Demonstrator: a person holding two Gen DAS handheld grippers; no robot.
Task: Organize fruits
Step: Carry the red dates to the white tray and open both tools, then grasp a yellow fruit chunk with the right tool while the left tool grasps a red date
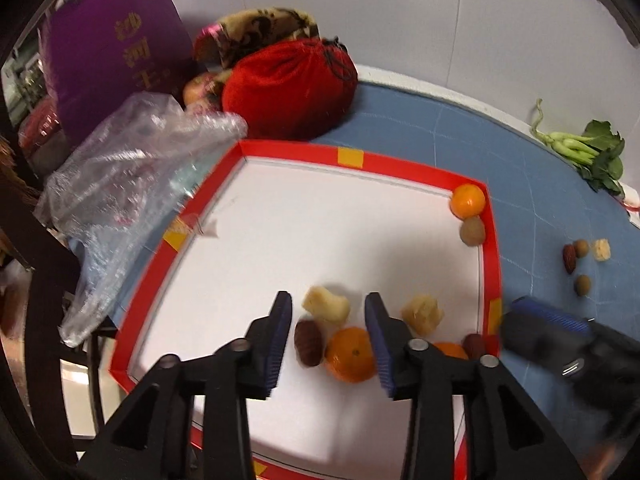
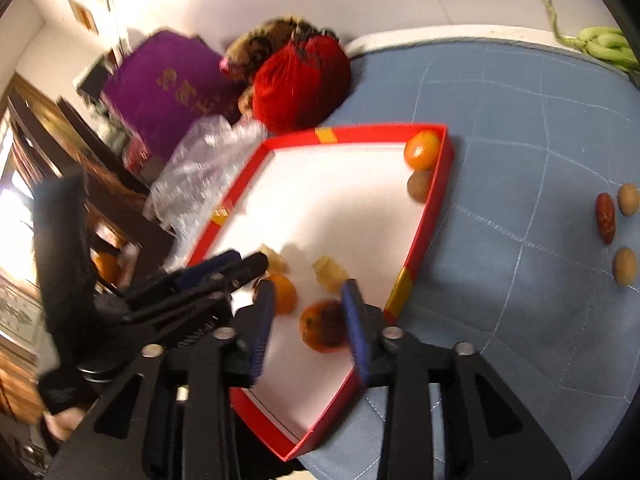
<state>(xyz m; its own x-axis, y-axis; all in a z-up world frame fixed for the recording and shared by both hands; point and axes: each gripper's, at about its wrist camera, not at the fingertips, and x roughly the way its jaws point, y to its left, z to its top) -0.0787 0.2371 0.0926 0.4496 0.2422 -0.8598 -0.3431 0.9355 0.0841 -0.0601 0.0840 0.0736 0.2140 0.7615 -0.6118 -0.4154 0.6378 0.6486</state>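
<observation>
Near the tray's (image 1: pixel 491 240) front edge, an orange (image 1: pixel 350 354) and a date (image 1: pixel 308 342) lie between the part-open, empty left claw's (image 1: pixel 328 340) fingers; the right claw (image 2: pixel 308 316), likewise part-open, seems to straddle another orange (image 2: pixel 322 328) without gripping

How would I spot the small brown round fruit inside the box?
Find the red-rimmed box on the blue mat. In its far right corner an orange sits against the wall. The brown fruit touches it, smaller, dull and rough.
</observation>
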